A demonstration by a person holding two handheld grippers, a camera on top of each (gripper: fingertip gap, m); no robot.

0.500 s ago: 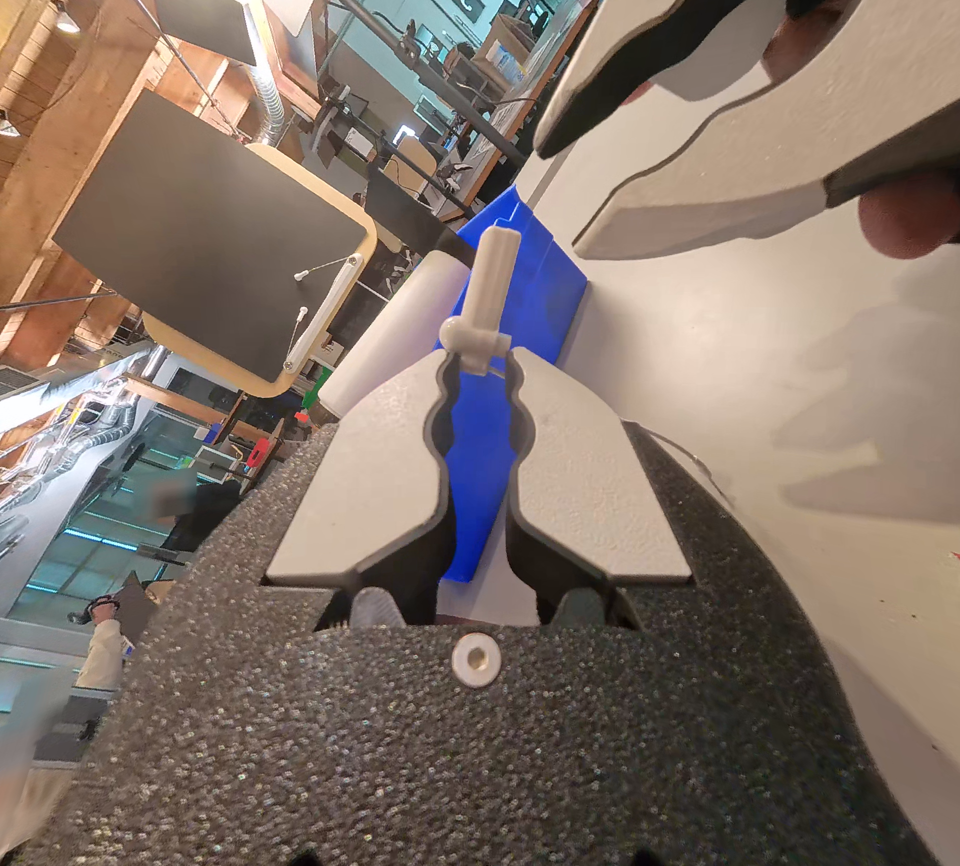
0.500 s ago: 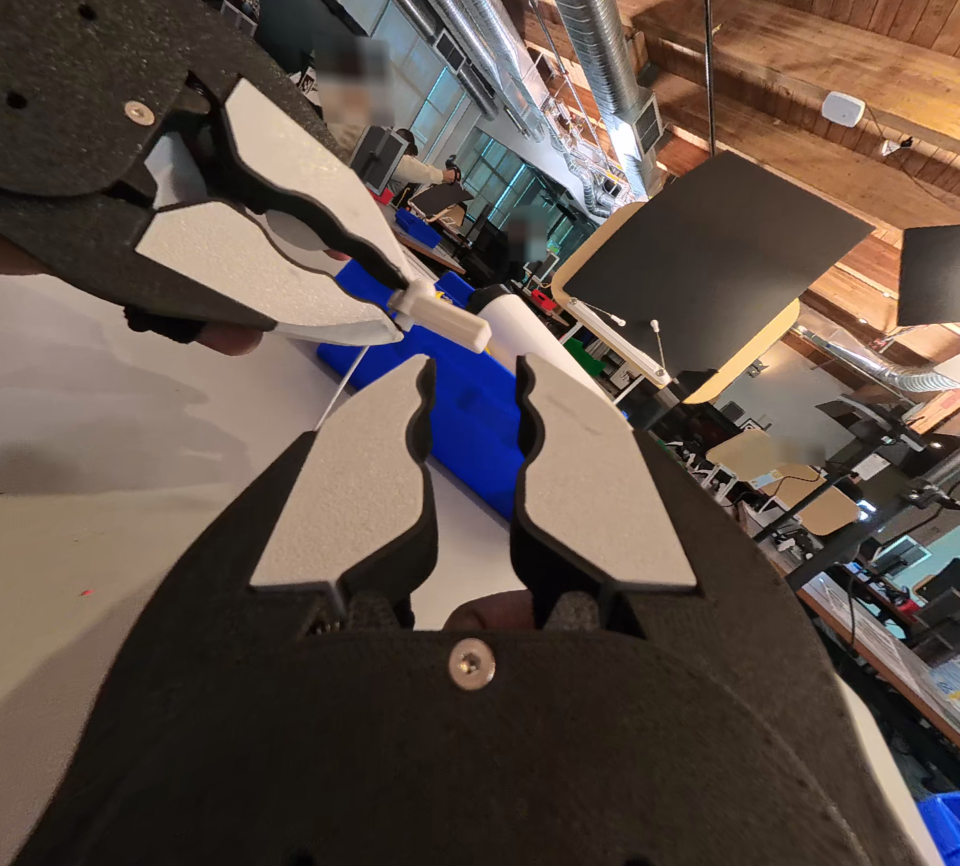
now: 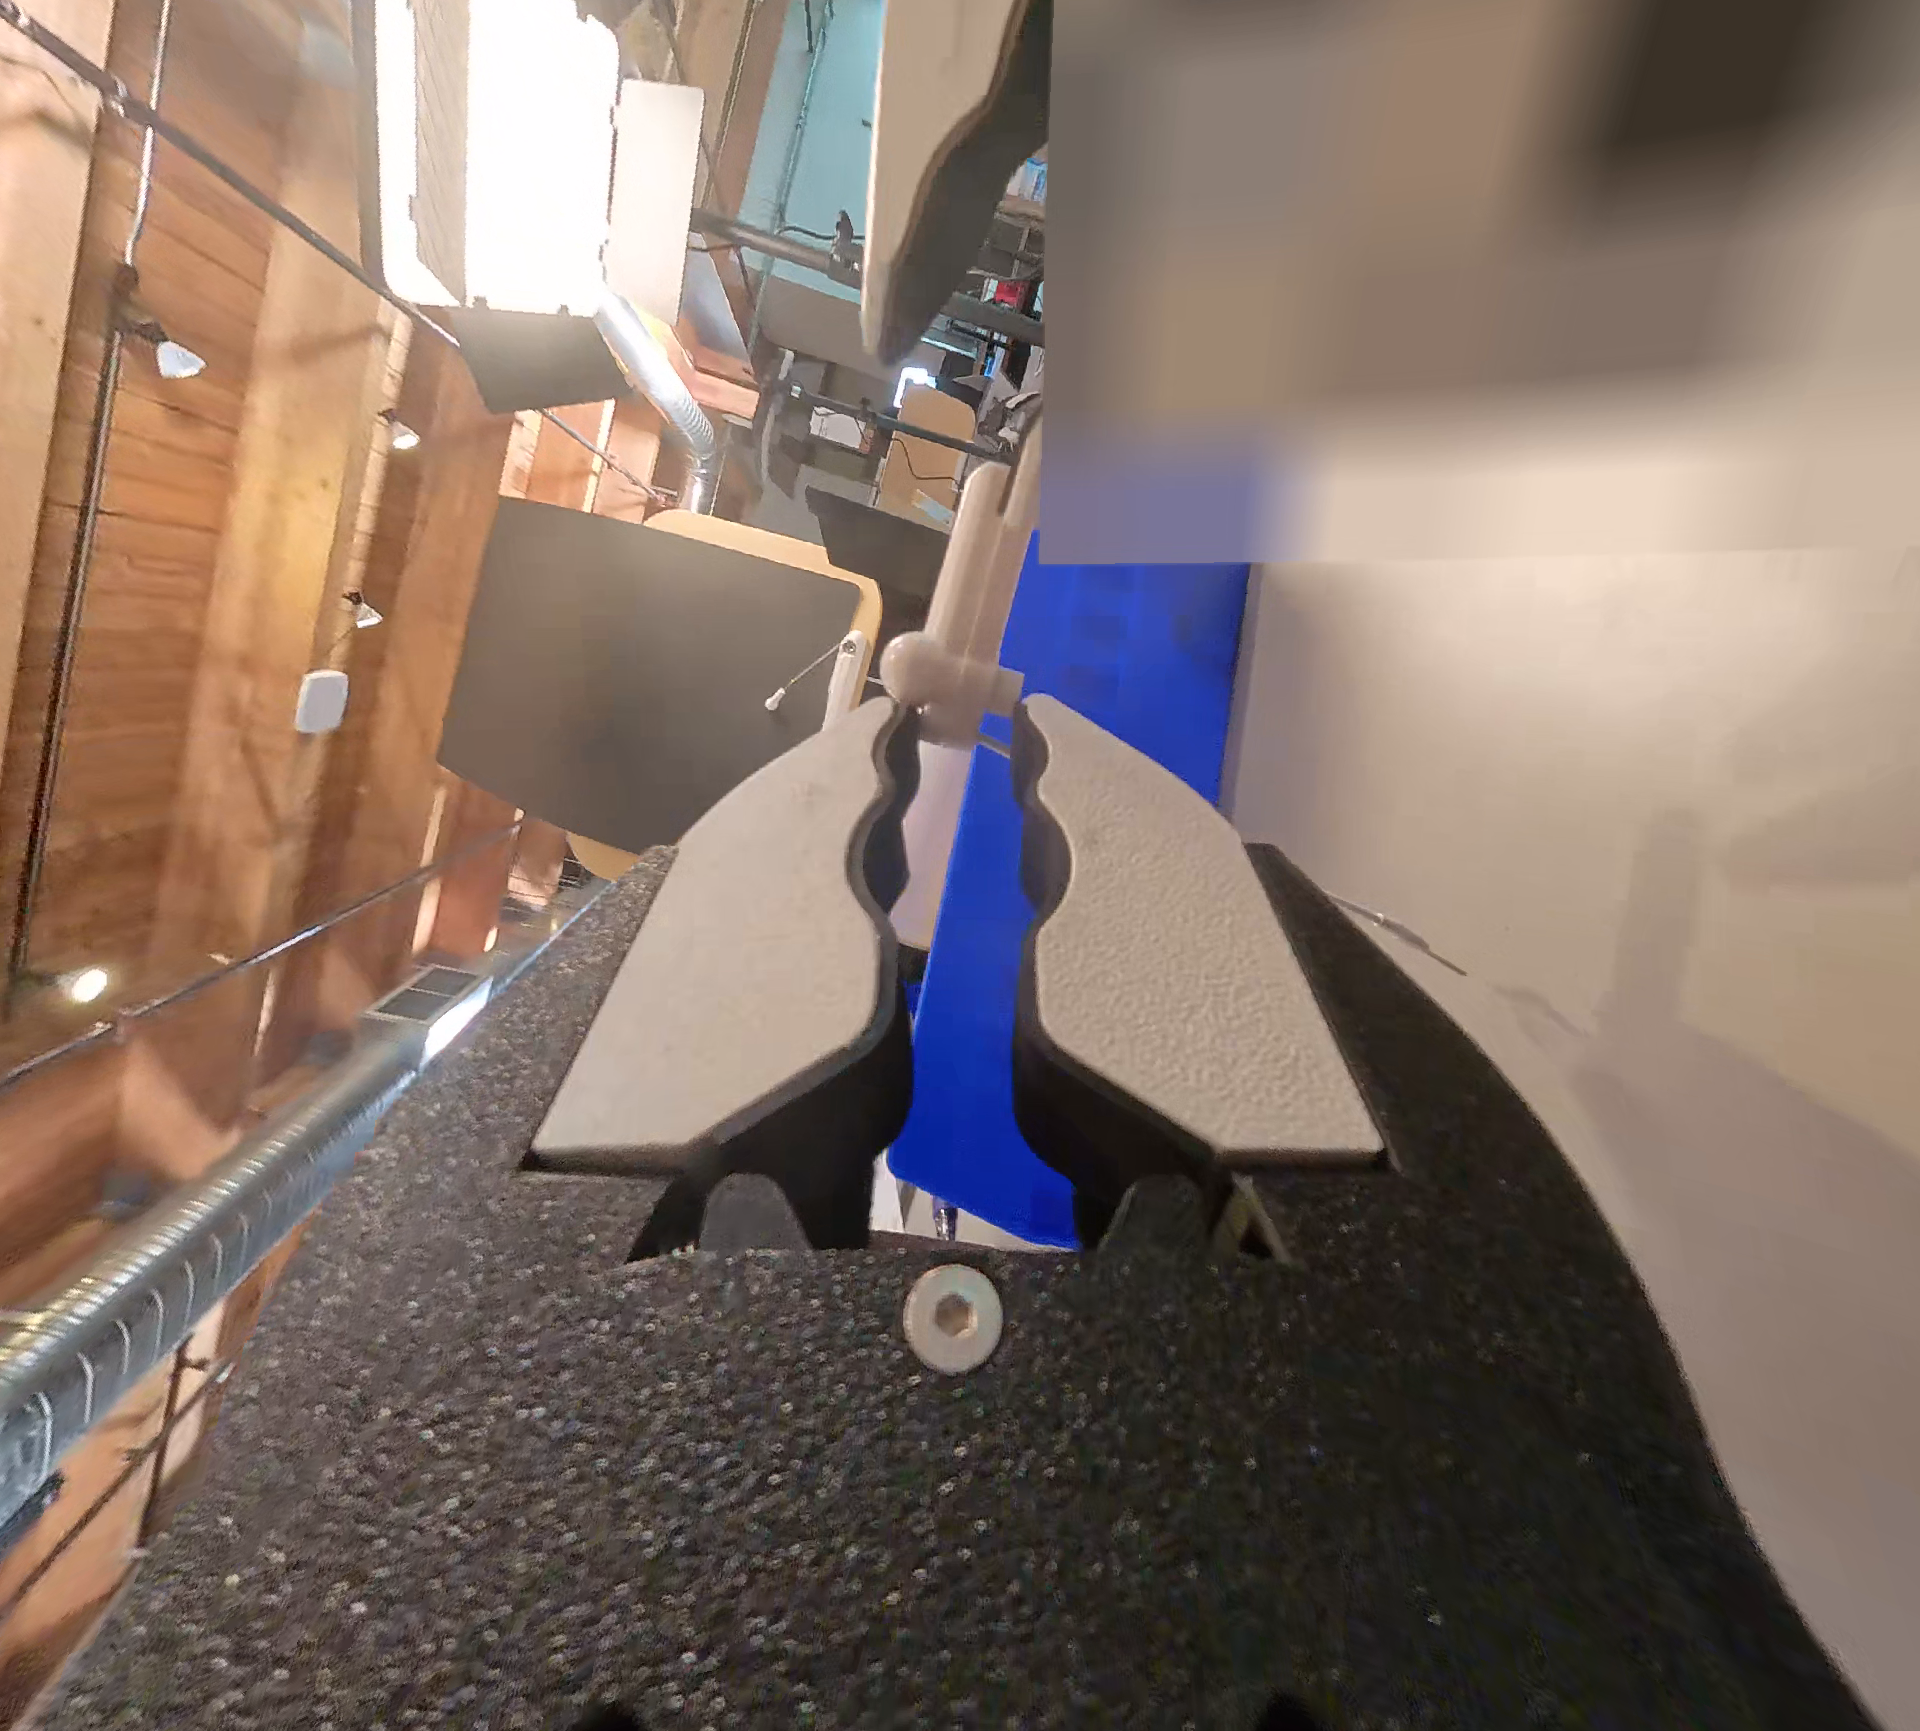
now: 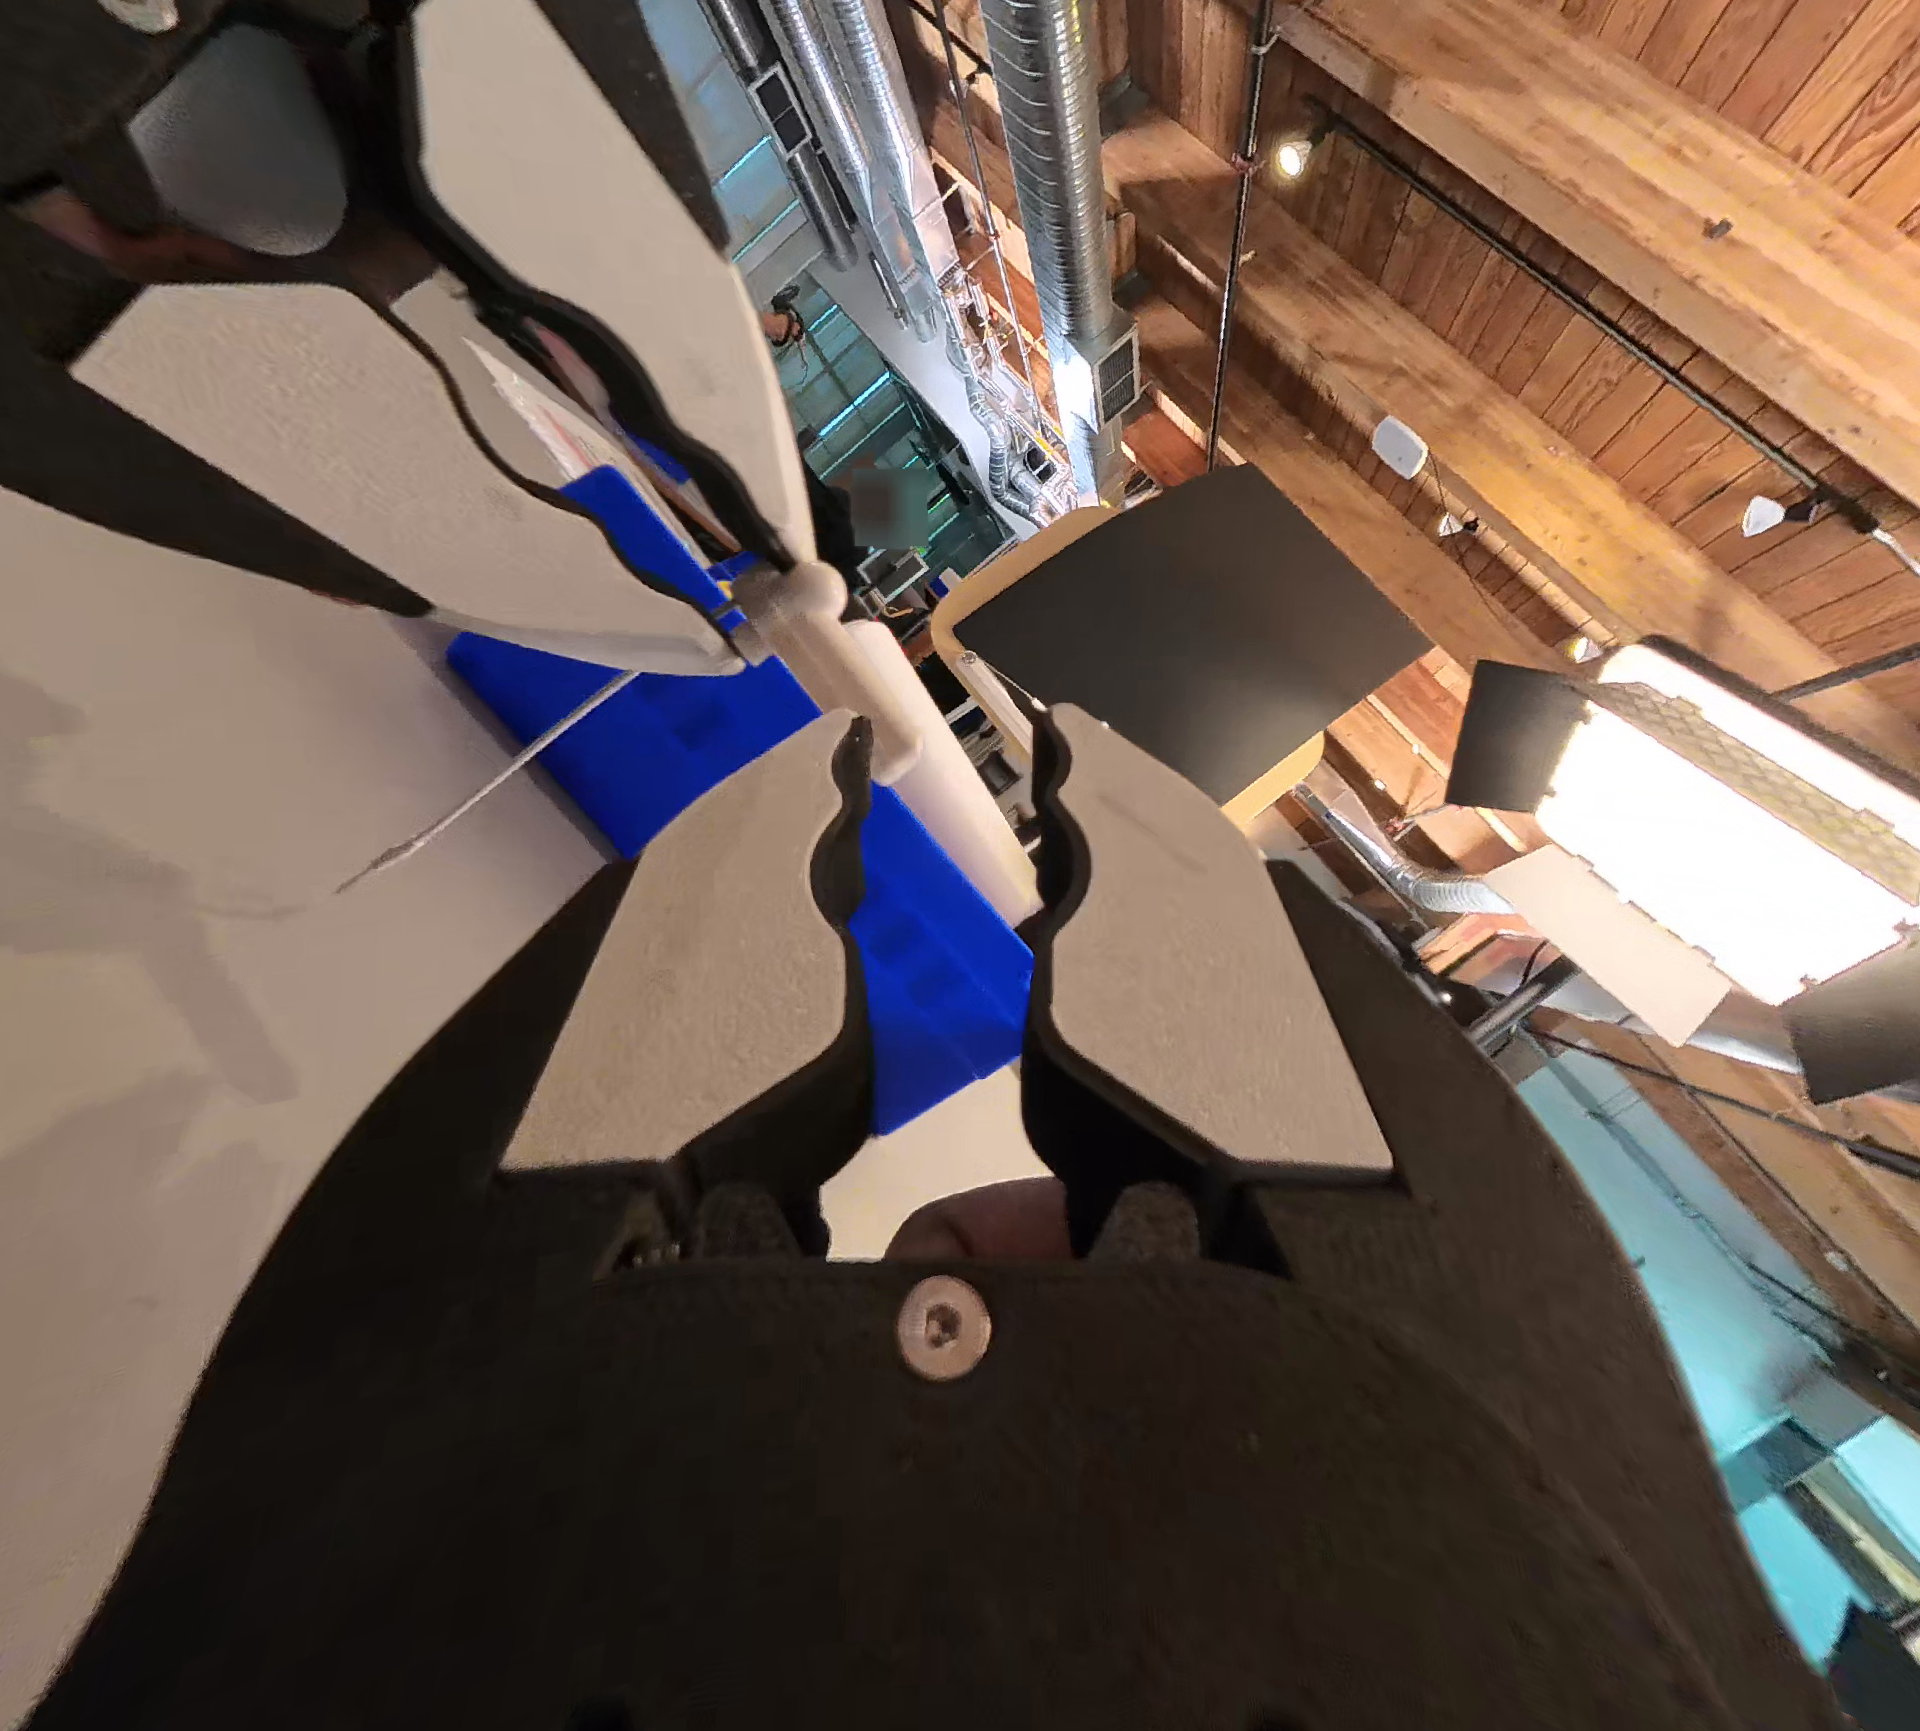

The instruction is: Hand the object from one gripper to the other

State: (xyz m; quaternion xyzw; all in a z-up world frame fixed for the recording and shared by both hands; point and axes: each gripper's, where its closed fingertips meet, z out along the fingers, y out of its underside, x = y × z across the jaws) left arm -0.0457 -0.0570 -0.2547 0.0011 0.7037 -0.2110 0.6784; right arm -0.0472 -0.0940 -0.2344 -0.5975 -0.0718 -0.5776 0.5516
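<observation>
Left tool (image 3: 956,725) pinches the white peg (image 4: 847,658) at its tips; right tool (image 4: 951,736), spread, should centre the shaft between its fingers before clenching.

Speckled black grippers, grey wavy-edged fingers (image 3: 769,933)

Wooden plank ceiling (image 4: 1558,123), silver ventilation ducts (image 4: 1039,123), bright panel light (image 3: 488,143), black acoustic board (image 3: 644,673), white tabletop (image 3: 1558,798)

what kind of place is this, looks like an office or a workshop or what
Probably an open workshop or lab in a converted industrial building: a timber plank ceiling with exposed metal ducting, a bright studio light panel, and desks with monitors in the background behind the white table.
</observation>
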